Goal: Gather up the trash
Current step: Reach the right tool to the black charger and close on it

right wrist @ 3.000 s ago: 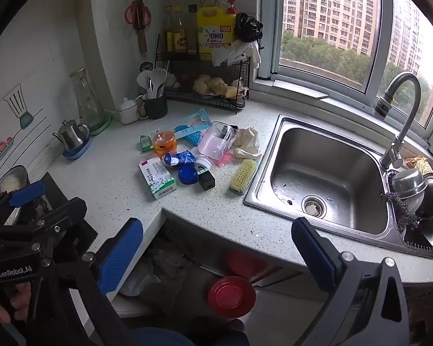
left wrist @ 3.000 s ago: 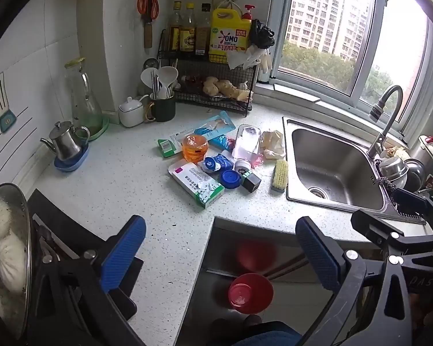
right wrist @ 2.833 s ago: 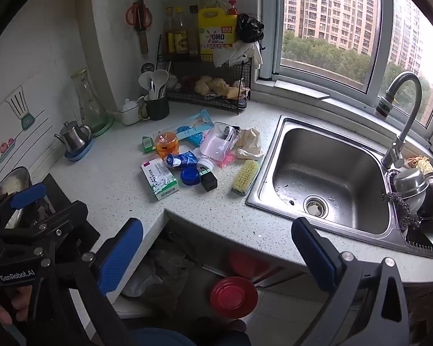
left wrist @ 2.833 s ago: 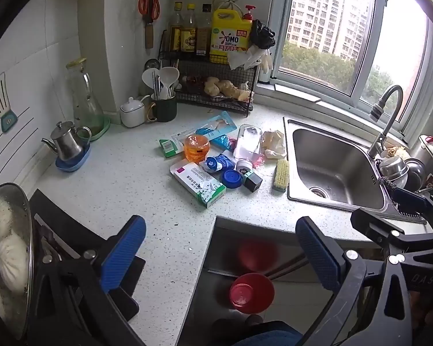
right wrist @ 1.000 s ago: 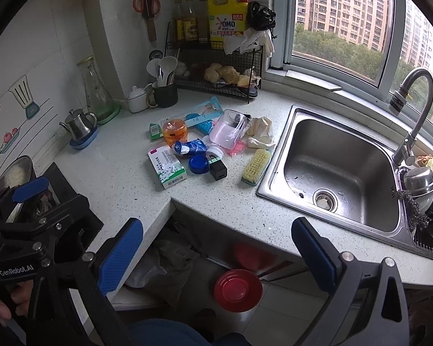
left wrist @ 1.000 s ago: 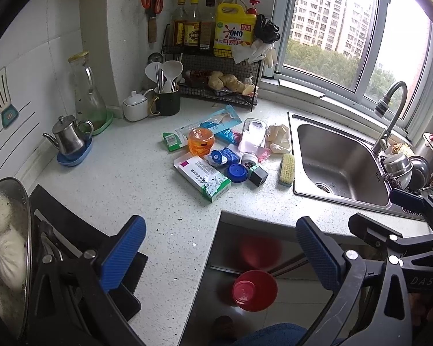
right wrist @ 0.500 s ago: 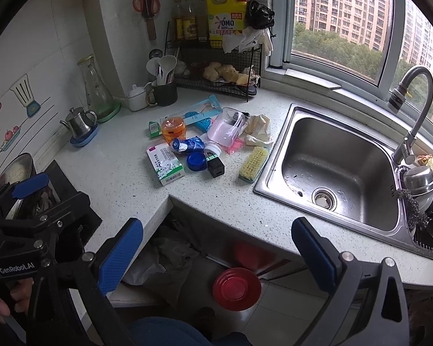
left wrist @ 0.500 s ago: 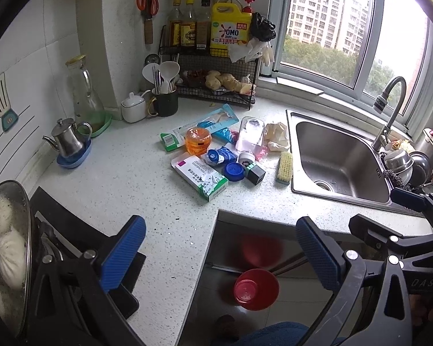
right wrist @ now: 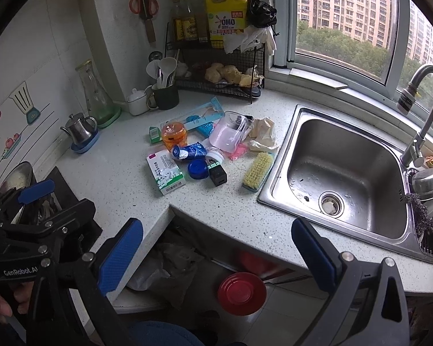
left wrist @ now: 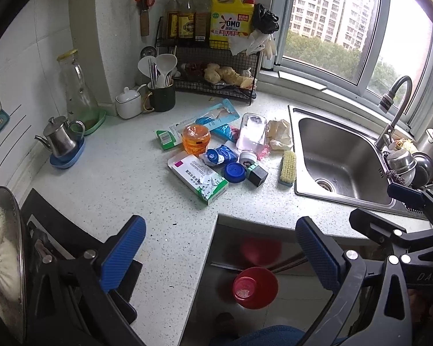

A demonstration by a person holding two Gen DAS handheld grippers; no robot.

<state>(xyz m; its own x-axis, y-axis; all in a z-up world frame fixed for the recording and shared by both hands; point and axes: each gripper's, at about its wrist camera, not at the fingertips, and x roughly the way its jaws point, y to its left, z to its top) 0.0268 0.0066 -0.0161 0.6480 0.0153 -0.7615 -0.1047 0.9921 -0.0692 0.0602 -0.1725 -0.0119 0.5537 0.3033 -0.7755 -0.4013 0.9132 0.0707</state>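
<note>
While both tools hang back over the counter edge, nothing is picked up yet. The left gripper [left wrist: 220, 255] has its blue fingers spread wide with nothing between them, and the right gripper [right wrist: 216, 255] is spread wide and bare too. The trash sits in a heap on the counter [left wrist: 106, 178], between the black cup of spoons [left wrist: 161, 98] and the sink [right wrist: 346, 167]. In the heap I see a white and green box [left wrist: 197, 177], a blue lid [left wrist: 234, 172], a small black box [left wrist: 257, 174], a squashed blue wrapper [right wrist: 189, 150], an orange tub [left wrist: 196, 139], a clear pink tub [right wrist: 229, 134] on its side, and crumpled paper [right wrist: 262, 134]. The pieces touch and lean on each other, so I think a grab at one could push another one away. The blue lid is round and flat, so it may slip or roll. Things near the sink could drop into it. The yellow brush [right wrist: 258, 170] lies just beside the heap, and it might get grabbed by mistake, though it looks like a tool to keep. The orange tub seems to hold something orange, but I cannot tell what. The pink tub looks empty. The sink holds only a few drops and bits near the drain. Down on the floor stands a red bin [right wrist: 242, 293], and I cannot tell what is in it.
</note>
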